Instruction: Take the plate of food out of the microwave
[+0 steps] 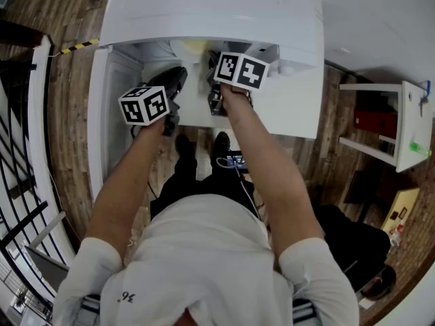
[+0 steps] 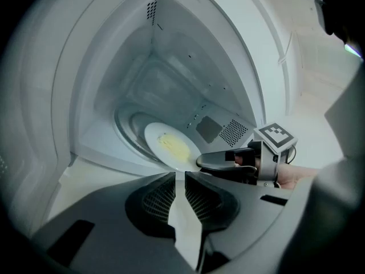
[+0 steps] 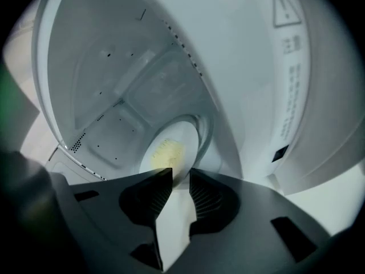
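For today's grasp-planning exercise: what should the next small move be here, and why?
Probably close the right hand-held gripper on the plate at its near rim: the jaws stand apart right at that rim, with the plate lying inside the open microwave.

the microwave (image 2: 102, 61) cavity looks like smooth, semi-gloss white painted metal, with a perforated patch (image 2: 232, 131) at lower right of the left gripper view. the plate (image 2: 155, 140) is glossy white, the food (image 2: 174, 148) on it dull yellow. the left gripper (image 2: 179, 178) and right gripper (image 3: 180, 176) have matt black plastic jaws with ribbed pads. the floor (image 1: 71, 148), at left of the head view, is grained wood planks; the shirt (image 1: 204, 263) is white cloth.
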`<state>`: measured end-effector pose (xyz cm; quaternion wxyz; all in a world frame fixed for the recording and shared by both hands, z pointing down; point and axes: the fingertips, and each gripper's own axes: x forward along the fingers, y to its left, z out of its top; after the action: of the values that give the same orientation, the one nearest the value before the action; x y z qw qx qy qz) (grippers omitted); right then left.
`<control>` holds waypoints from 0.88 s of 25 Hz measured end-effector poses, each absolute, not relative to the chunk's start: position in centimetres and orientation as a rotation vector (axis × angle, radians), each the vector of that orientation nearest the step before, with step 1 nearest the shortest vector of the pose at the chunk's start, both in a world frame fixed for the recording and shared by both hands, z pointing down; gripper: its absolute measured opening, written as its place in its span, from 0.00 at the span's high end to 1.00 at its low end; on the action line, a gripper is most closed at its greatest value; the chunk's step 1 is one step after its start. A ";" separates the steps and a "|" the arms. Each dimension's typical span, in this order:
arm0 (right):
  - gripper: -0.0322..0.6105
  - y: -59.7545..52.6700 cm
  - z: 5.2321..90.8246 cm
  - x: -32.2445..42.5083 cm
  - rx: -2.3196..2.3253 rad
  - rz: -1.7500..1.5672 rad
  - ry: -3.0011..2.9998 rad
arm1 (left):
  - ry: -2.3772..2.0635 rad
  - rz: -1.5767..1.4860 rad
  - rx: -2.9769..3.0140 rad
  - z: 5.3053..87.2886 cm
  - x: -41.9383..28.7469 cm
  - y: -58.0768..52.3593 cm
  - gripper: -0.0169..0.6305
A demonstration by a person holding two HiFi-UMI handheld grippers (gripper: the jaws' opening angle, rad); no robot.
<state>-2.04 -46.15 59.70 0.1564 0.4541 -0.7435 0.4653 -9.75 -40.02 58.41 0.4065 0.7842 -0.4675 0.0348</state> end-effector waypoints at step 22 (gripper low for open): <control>0.88 -43.2 60.1 3.4 1.278 1.608 -2.106 | -0.953 -0.053 1.953 59.2 -8.6 -42.3 0.82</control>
<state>3.42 -43.24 60.07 0.1000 0.4322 -0.7123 0.5440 -8.56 -42.26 59.22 0.4652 0.7952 -0.3882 -0.0218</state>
